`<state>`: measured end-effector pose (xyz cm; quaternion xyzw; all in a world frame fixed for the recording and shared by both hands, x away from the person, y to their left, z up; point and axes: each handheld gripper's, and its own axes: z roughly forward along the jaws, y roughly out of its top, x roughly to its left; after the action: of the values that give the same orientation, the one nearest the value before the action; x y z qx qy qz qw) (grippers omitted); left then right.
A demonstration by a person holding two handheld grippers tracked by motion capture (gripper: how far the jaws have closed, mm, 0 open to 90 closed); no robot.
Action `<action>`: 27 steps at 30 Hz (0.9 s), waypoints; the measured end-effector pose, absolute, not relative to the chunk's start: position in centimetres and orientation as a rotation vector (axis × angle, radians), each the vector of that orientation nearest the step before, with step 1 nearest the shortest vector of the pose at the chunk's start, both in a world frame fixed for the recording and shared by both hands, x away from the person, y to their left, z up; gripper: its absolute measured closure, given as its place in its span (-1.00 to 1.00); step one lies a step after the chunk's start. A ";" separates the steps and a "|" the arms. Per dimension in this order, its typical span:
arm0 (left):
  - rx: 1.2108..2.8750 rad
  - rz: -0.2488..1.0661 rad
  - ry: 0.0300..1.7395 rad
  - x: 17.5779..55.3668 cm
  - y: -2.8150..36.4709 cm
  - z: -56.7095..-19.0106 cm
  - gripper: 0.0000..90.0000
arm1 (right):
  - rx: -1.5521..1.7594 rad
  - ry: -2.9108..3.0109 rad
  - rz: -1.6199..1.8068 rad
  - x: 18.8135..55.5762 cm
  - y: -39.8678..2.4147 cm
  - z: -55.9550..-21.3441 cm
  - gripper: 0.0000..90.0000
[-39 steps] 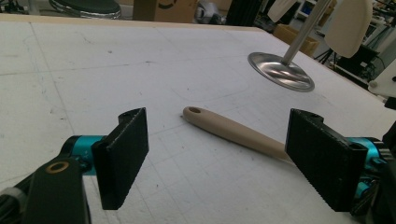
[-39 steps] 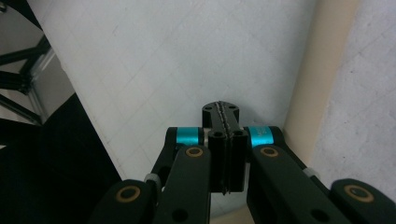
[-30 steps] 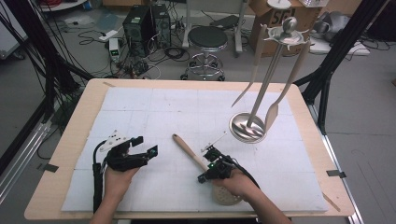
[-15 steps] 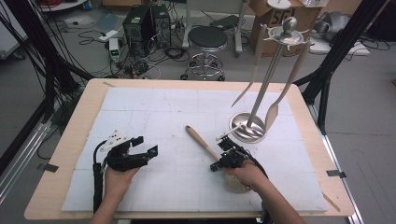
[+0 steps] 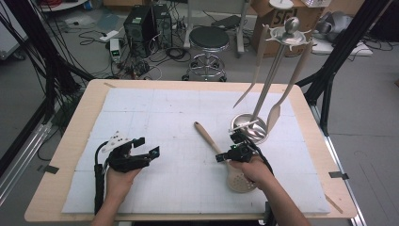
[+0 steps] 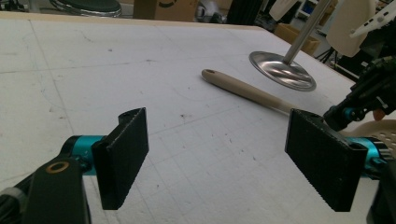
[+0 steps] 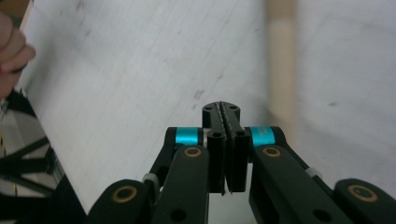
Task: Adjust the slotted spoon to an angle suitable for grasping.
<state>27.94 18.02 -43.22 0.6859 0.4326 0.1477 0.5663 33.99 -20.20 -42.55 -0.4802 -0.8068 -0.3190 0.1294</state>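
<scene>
Rightward across the white mat (image 5: 155,117) went the right gripper (image 5: 234,151), jaws shut, empty; left gripper (image 5: 141,153) gapes.

Beige slotted plastic spoon (image 5: 221,153) with tan wooden handle. White foam mat faintly gridded (image 5: 160,113) over a light wood surface (image 5: 77,127). Silver metal utensil stand (image 5: 256,127), cream utensils hanging. Black ribbed fingers (image 6: 122,156), cyan collars.

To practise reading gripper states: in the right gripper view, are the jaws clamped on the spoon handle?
No: the right gripper has its jaws pressed together empty, and the spoon handle lies beside them.
</scene>
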 end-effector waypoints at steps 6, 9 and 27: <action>1.611 0.345 1.019 28.0 17.9 -43.3 -0.51 | -1.478 -2.289 -0.964 34.6 -21.4 -42.5 0.69; 1.613 0.345 1.016 28.1 17.9 -43.3 -0.51 | -1.513 -2.264 -0.982 34.6 -21.4 -42.3 0.62; 1.615 0.343 1.016 28.1 17.8 -43.4 -0.51 | -1.571 -2.253 -0.945 34.7 -21.5 -42.5 0.37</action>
<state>28.12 17.78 -43.35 0.6869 0.4323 0.1457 0.5658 34.66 -21.55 -42.50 -0.5372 -0.7701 -0.3232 0.1182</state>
